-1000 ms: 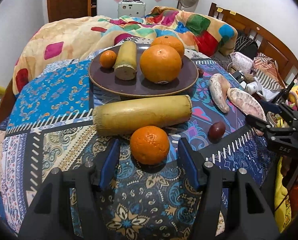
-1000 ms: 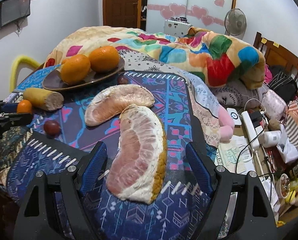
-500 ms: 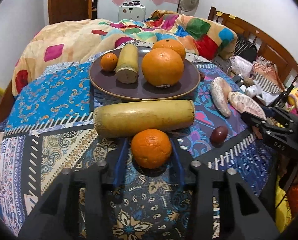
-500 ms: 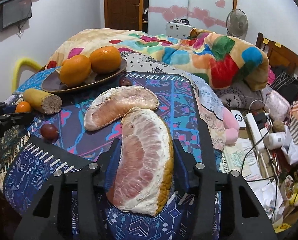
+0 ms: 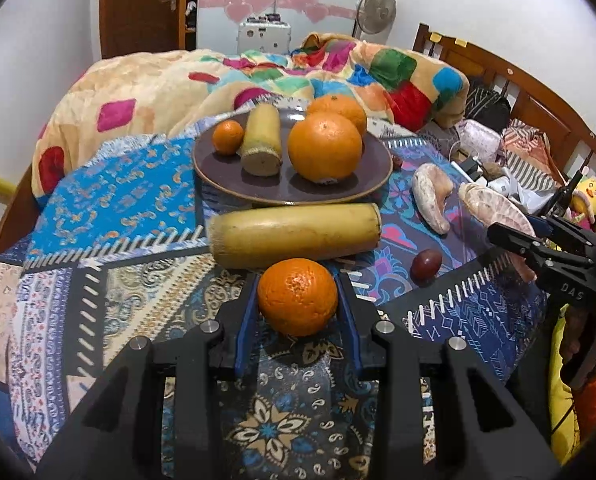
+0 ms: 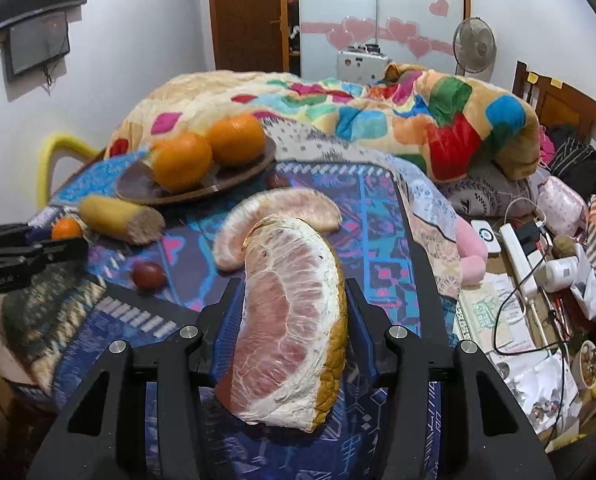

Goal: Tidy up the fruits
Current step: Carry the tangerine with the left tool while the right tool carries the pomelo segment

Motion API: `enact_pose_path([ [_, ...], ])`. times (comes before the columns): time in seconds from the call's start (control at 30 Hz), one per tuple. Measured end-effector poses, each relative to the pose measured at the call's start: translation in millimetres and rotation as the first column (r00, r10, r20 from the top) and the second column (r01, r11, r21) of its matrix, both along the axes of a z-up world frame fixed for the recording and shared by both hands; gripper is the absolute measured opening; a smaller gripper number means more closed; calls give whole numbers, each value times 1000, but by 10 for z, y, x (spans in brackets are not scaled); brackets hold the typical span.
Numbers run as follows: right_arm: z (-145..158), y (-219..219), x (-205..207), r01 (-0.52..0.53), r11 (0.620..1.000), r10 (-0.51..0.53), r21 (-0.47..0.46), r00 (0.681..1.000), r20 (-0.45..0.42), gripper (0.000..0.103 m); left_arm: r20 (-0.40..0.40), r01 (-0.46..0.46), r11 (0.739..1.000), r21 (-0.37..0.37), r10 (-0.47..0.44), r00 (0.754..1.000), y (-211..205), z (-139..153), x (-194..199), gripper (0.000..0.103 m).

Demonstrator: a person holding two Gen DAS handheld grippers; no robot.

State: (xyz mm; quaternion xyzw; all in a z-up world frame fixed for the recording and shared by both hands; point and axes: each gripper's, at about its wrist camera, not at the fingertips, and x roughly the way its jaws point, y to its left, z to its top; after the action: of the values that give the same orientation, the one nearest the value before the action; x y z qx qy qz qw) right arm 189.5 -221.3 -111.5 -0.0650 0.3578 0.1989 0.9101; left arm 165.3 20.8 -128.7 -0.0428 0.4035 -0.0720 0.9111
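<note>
My left gripper (image 5: pixel 297 300) is shut on a small orange (image 5: pixel 297 295), held just above the patterned cloth. My right gripper (image 6: pixel 292 312) is shut on a peeled pomelo wedge (image 6: pixel 290 316). A second pomelo wedge (image 6: pixel 282 216) lies just beyond it. A long yellow cane piece (image 5: pixel 294 234) lies in front of the dark plate (image 5: pixel 234 176). The plate holds two large oranges (image 5: pixel 325 146), a small orange (image 5: pixel 227 137) and a short cane piece (image 5: pixel 262 140). A small dark red fruit (image 5: pixel 425 264) lies on the cloth.
A multicoloured blanket (image 5: pixel 234 76) is heaped behind the plate. A wooden headboard (image 5: pixel 517 88) and clutter with cables, a power strip (image 6: pixel 517 256) and papers lie to the right. The cloth's edge drops off at the right side.
Both grippers closed: the left onto the small orange, the right onto the pomelo wedge. Both have lifted slightly with their fruit.
</note>
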Motion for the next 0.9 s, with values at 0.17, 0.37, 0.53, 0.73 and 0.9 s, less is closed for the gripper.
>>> enact_pose_path([
  [0.17,193,129,-56,-28,1000,28,9,998,50,46,31,-14,1000,1,14,999,65,128,-36,37],
  [0.37,410,298,-67,-63,998,61,15,992,114,46,73,-39,999,22,37,997,159,293,14,37],
  [0.53,551,445,15,-84,996,79,24,985,151,46,106,-52,998,26,49,993,251,422,109,37],
  [0.73,660,649,169,-99,995,94,17,977,189,46,132,-58,998,30,54,990,317,519,268,37],
  [0.9,698,766,326,-106,994,100,22,975,200,46,150,-63,997,49,55,987,346,552,386,37],
])
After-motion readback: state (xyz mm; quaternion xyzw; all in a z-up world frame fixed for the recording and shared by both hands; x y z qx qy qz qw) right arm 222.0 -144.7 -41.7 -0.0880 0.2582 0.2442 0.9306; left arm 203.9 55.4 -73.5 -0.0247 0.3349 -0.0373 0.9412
